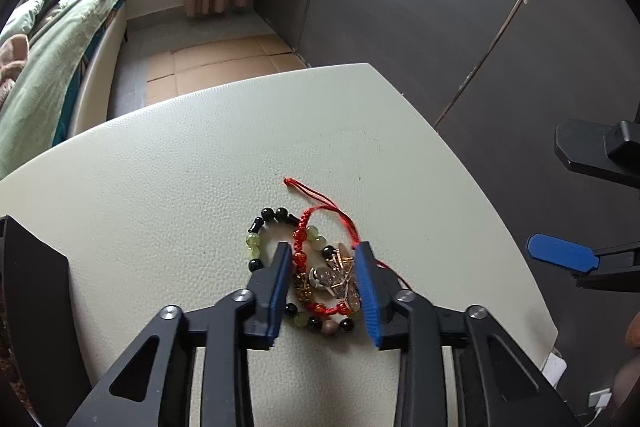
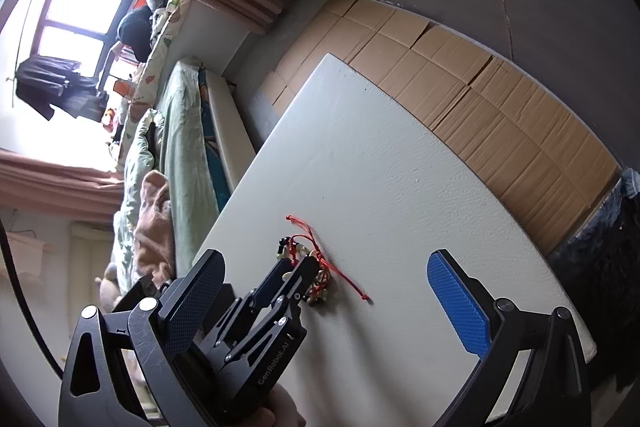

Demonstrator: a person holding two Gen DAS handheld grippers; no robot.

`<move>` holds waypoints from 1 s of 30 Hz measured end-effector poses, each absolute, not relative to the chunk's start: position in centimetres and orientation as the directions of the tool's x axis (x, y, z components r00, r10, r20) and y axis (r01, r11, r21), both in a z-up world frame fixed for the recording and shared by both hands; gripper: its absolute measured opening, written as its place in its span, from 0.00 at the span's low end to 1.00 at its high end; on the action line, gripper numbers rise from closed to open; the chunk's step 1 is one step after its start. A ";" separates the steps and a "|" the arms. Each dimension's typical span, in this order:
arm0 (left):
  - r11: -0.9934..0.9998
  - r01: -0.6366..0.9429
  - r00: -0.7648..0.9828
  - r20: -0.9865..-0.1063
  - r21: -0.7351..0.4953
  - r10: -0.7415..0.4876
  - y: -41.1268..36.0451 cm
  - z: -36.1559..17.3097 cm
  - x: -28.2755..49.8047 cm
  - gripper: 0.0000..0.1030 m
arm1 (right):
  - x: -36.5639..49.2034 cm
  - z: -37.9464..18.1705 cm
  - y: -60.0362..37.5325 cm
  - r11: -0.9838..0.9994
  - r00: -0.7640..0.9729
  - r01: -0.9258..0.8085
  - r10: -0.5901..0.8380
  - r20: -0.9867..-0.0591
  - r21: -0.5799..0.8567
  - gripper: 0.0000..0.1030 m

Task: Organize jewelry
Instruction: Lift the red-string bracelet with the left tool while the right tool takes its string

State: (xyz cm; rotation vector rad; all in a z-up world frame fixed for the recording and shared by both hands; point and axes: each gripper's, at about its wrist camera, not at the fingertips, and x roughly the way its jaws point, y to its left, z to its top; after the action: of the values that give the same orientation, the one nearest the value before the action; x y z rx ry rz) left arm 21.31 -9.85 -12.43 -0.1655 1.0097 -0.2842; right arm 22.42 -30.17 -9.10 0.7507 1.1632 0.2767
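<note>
Left gripper [image 1: 322, 281] jaws partly open, straddling the jewelry pile [image 1: 320, 267] on the white table [image 1: 180, 163], pads beside it, grip uncertain, right gripper [image 2: 326, 303] spread wide, empty, bed [image 1: 52, 67] beyond.

White textured table [image 1: 180, 163]; tangled jewelry pile [image 1: 320, 267] lying on it.
</note>
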 end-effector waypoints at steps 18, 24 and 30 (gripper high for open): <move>0.898 0.123 0.517 -0.745 -0.423 -0.422 -6.8 -9.2 19.5 0.15 | 22.6 -9.8 -27.3 0.800 0.347 0.085 0.535 -0.771 0.593 0.99; 0.878 0.087 0.509 -0.737 -0.471 -0.446 -5.7 -9.4 19.3 0.15 | 22.1 -11.1 -25.3 0.750 0.279 0.048 0.624 -0.730 0.659 0.91; 0.854 0.107 0.492 -0.719 -0.509 -0.491 -5.8 -9.1 18.6 0.15 | 22.1 -12.3 -23.8 0.703 0.231 0.052 0.682 -0.694 0.709 0.82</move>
State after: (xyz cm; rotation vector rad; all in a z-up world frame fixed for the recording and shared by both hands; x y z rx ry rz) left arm 18.65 -5.81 -9.07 -0.4304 0.9966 -0.3762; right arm 22.13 -23.82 -12.28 0.6998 1.2832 0.4859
